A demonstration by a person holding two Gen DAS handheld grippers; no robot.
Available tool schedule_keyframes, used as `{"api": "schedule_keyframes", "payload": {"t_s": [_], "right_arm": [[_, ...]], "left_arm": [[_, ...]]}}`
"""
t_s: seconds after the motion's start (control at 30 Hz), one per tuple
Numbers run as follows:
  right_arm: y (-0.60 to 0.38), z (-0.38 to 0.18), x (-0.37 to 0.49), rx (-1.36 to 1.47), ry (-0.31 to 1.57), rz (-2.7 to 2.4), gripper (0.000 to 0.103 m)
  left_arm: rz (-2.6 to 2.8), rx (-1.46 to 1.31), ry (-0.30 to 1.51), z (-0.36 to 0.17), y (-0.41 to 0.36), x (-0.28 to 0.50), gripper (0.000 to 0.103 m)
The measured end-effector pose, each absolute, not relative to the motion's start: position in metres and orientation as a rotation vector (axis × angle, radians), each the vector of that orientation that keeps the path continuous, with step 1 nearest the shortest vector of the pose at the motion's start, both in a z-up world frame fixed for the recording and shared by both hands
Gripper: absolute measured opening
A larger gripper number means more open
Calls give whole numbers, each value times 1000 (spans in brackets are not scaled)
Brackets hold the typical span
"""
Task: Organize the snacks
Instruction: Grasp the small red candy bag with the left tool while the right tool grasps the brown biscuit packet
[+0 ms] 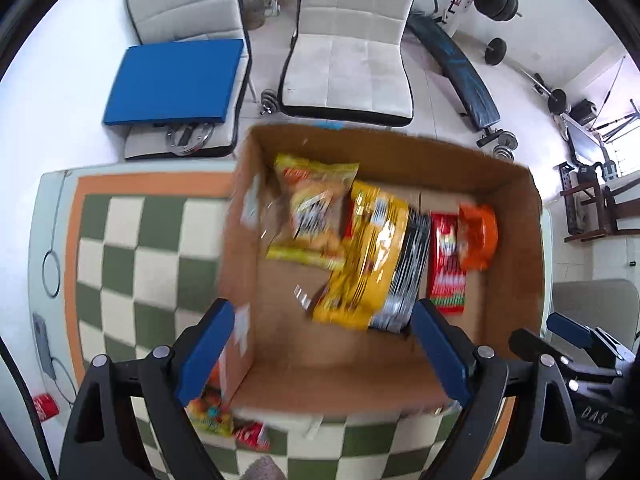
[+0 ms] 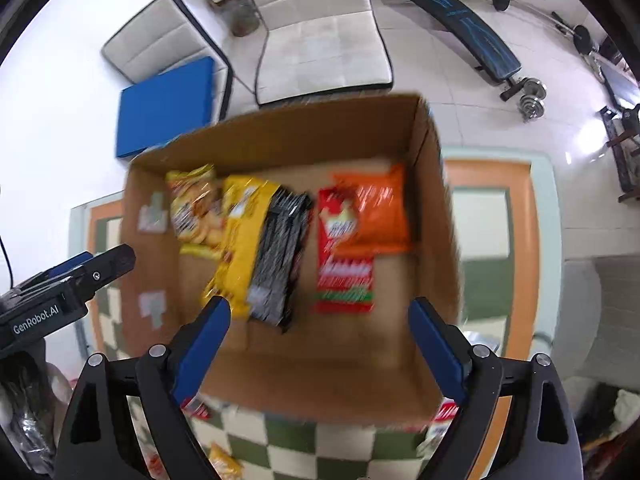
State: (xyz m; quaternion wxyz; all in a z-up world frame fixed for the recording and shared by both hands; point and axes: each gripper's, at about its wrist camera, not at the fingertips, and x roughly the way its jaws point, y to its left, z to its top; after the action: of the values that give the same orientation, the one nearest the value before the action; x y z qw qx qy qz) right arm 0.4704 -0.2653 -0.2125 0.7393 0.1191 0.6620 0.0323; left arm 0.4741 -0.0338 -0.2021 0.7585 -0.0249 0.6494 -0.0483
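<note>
1. I have both grippers above the cardboard box (image 1: 384, 152), pointing steeply down into it. The left gripper (image 1: 324, 348) has its fingers spread wide with nothing between them; the right gripper (image 2: 320, 344) likewise stands wide open and empty.
2. The box sits on the desk (image 1: 152, 248), on a green-and-cream checkered mat. Inside it, left to right in the right wrist view, lie a yellow-green snack bag (image 2: 194, 208), a yellow packet (image 2: 240, 240), a black packet (image 2: 280, 256), a red packet (image 2: 344, 256) and an orange packet (image 2: 376, 208). The orange one overlaps the red one's top; the yellow overlaps the black.
3. Loose snacks remain outside, at the box's near edge: a colourful bag (image 1: 210, 412) and a small red packet (image 1: 252, 434) in the left view.
4. My judgement: the step in hand is to fetch the next loose snack. I should lift clear of the box wall first, then close on the packet's middle.
5. Obstructions: the near wall of the box partly hides those snacks, and the two grippers hang near each other. Both views are blurred, so labels are unreadable.
6. Chairs (image 1: 352, 40) and exercise gear stand beyond the desk, well apart.
</note>
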Motion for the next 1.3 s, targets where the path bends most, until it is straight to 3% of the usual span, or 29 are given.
{"api": "schedule_keyframes", "payload": {"t_s": [0.23,0.43,0.57,1.03,1.2,1.3], "right_arm": [[-248,-222,379,313,1484,75,93],[-254,-286,324,420,1555,-1,92],[-248,-321,320,414,1567,-21,70],[-236,-373,335,284,1628,-82,69],[-230,-377,336,245,1631,-71,70],[-226,-382,336,207,1629,-86,64]], "left_arm": [[-22,18,1382,-212,1,373,91],[-3,8,1475,-271,22,327,91],[15,13,1533,-306,30,312,91],[65,57,1636,-380,26,307,90],[114,47,1606,-381,27,307,68],[113,18,1598,-375,31,304,33]]}}
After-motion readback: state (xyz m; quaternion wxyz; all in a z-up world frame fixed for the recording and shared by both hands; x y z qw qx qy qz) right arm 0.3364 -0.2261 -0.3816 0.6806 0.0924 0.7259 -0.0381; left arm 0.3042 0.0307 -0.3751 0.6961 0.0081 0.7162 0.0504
